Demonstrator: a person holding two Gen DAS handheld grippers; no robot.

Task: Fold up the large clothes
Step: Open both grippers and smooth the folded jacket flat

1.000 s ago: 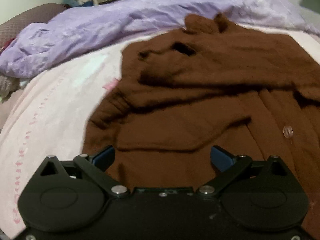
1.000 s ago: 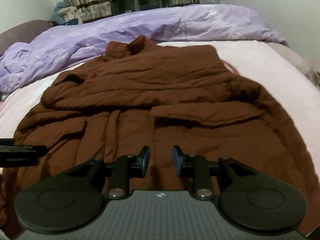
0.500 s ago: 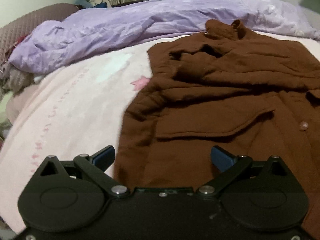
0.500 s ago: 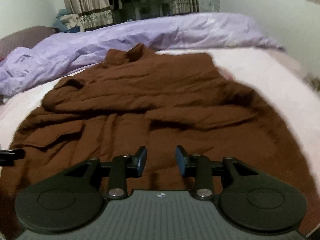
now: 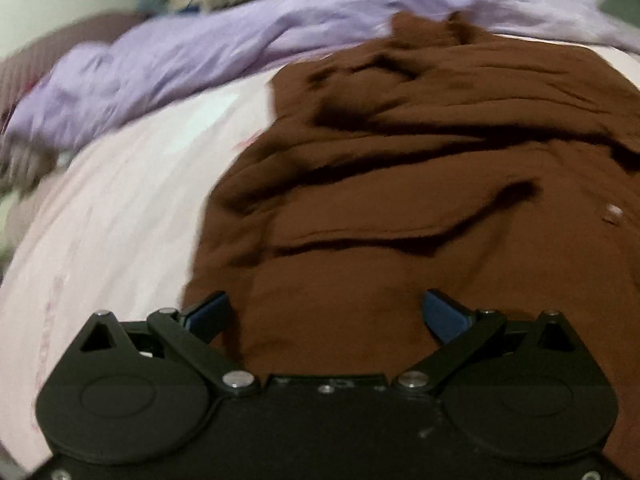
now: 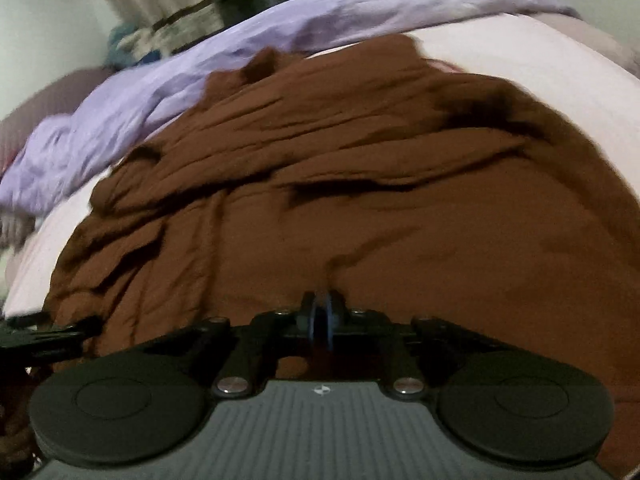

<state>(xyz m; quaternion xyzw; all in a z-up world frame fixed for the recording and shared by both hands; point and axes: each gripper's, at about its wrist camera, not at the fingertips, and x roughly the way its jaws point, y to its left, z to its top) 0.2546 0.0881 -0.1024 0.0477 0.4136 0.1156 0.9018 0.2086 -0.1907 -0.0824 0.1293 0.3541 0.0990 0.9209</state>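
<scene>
A large brown jacket [image 5: 420,200] lies spread on the bed with both sleeves folded across its chest; it also fills the right wrist view [image 6: 360,184]. My left gripper [image 5: 326,314] is open, its blue pads wide apart over the jacket's lower left hem. My right gripper [image 6: 322,306] is shut, and a pinch of brown fabric rises from between its pads at the lower hem. The left gripper shows at the left edge of the right wrist view [image 6: 44,330].
The pale pink bedsheet [image 5: 112,208] lies bare to the left of the jacket and to its right [image 6: 532,64]. A crumpled lilac duvet [image 5: 200,52] runs along the far side of the bed. Curtains [image 6: 160,4] hang behind.
My right gripper has closed from a narrow gap onto the jacket's hem and dropped nearer the cloth. My left gripper stays open and has moved closer to the hem.
</scene>
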